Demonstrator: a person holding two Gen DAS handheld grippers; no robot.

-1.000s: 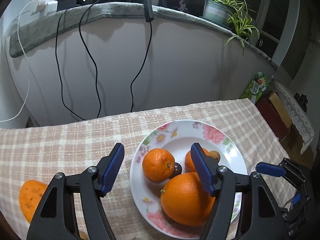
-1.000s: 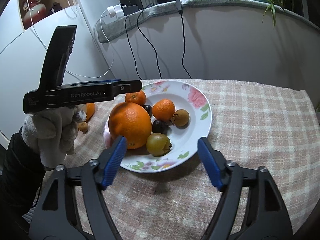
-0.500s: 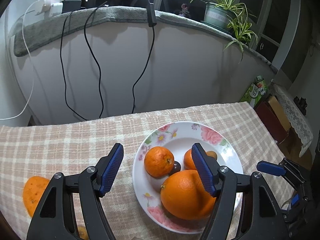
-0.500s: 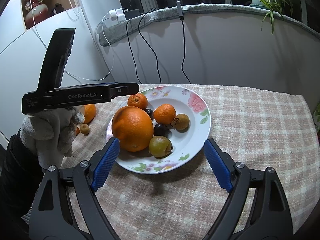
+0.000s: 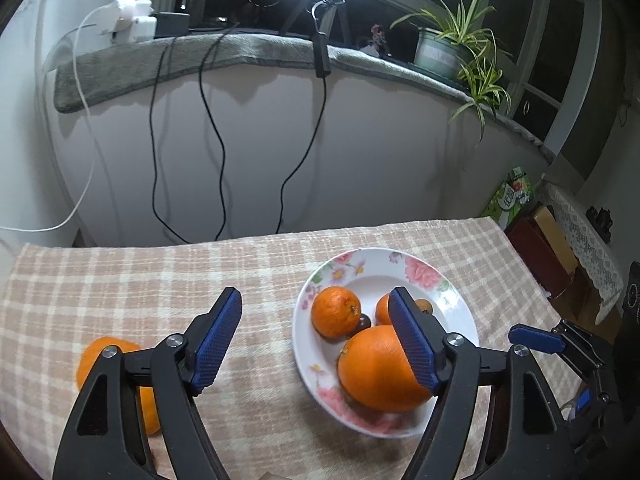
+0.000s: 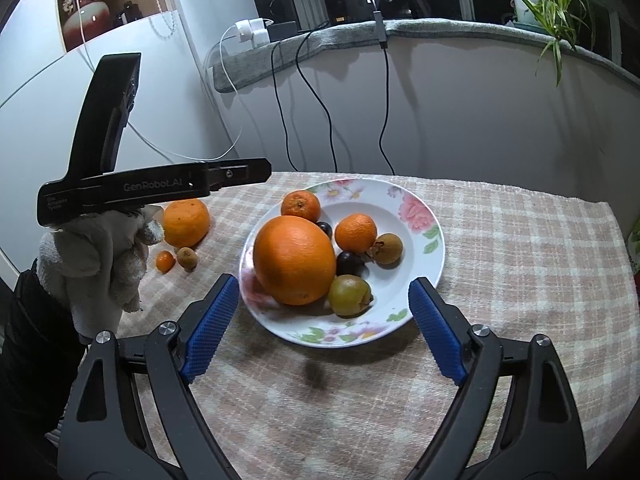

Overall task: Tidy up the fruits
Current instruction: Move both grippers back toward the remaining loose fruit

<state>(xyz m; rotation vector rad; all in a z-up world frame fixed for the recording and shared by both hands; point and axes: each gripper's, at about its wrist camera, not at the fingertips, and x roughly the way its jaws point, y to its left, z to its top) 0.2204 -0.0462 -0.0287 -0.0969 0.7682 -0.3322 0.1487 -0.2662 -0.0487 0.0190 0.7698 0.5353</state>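
A flowered white plate holds a large orange, two mandarins, a dark plum, a green-brown fruit and a brown fruit. On the cloth left of the plate lie an orange, a tiny orange fruit and a small brown fruit. My left gripper is open and empty, above the cloth at the plate's left edge. My right gripper is open and empty, in front of the plate.
The checked tablecloth covers the table. A curved white wall with hanging black cables stands behind it. A potted plant sits on the ledge. Boxes stand past the table's right edge.
Both grippers have pulled back and up from the plate. The left gripper has shifted left, so the loose orange on the cloth shows more fully. Both stay open.
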